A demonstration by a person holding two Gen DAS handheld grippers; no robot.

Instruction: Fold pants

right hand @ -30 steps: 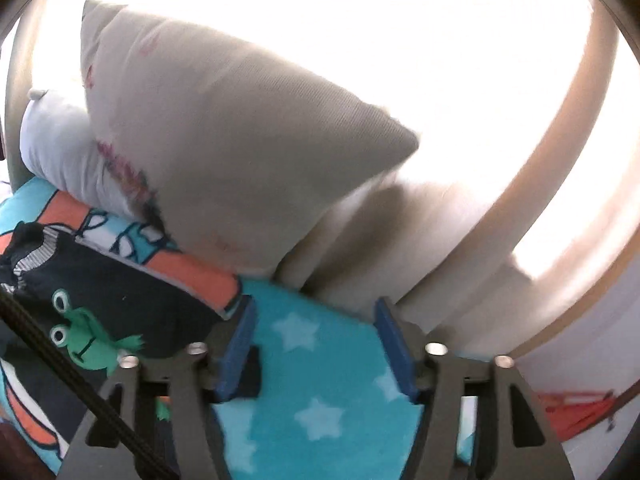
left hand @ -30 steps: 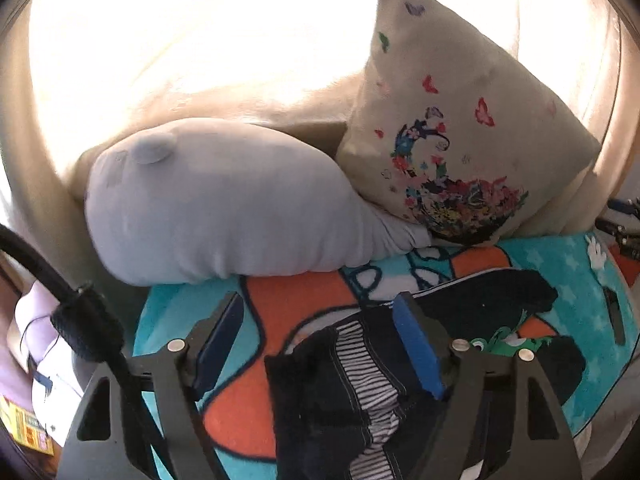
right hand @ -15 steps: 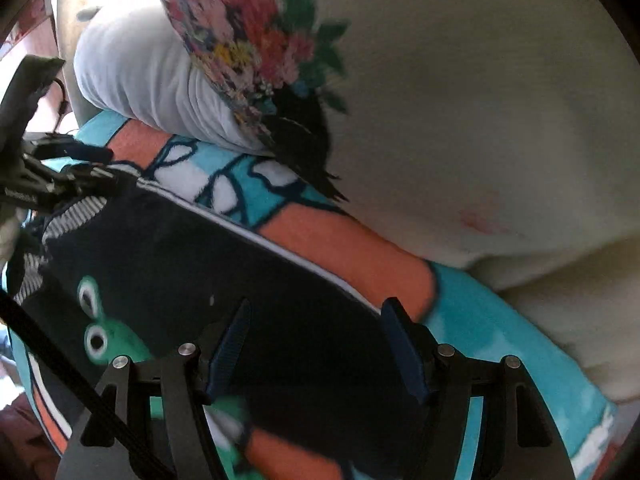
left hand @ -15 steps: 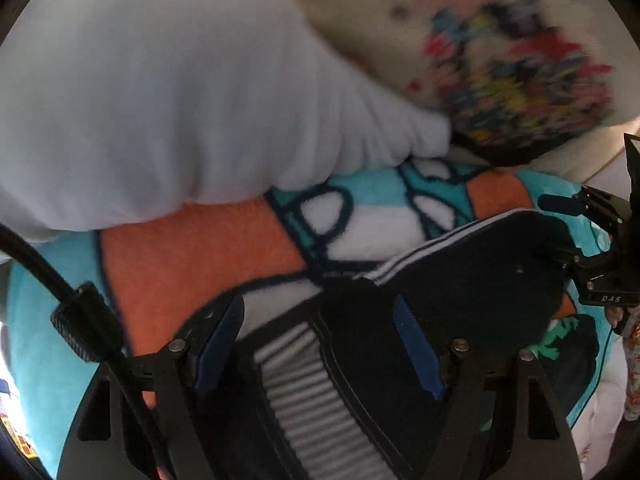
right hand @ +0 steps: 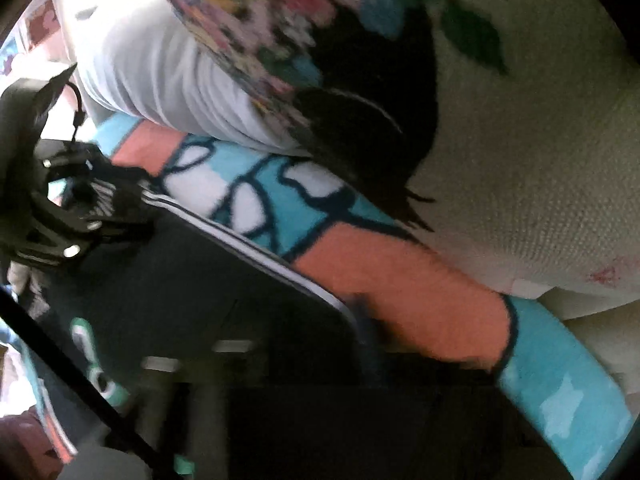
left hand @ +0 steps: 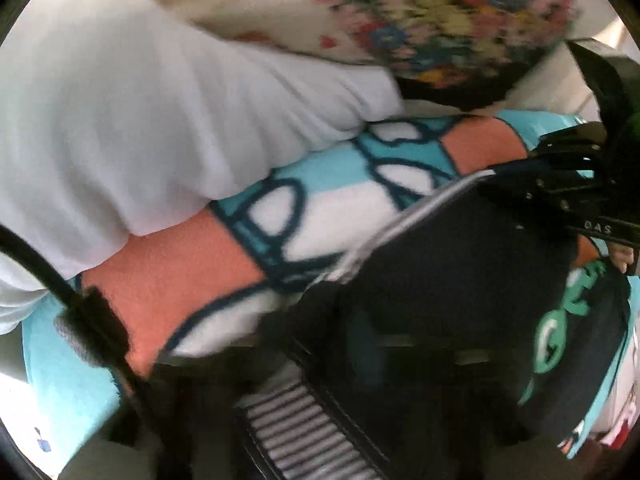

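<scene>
Grey pillow [left hand: 132, 120] lies left, floral cushion [left hand: 420, 20] right of it, both on the bright blanket [left hand: 180, 272]. Dark pants [left hand: 460, 280] spread across that blanket. Left gripper [right hand: 76, 216] and right gripper [left hand: 560, 184] meet its edge; blur hides their jaws, so I cannot tell their grip.

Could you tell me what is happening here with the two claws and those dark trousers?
A person with a hand-held claw in each hand is folding dark pants with a green frog print, spread on a cartoon fleece blanket below a grey pillow and a floral cushion. The right claw is at the far striped edge, the left claw at the waistband end. Both views are blurred, so whether either claw grips the cloth cannot be told.
</scene>
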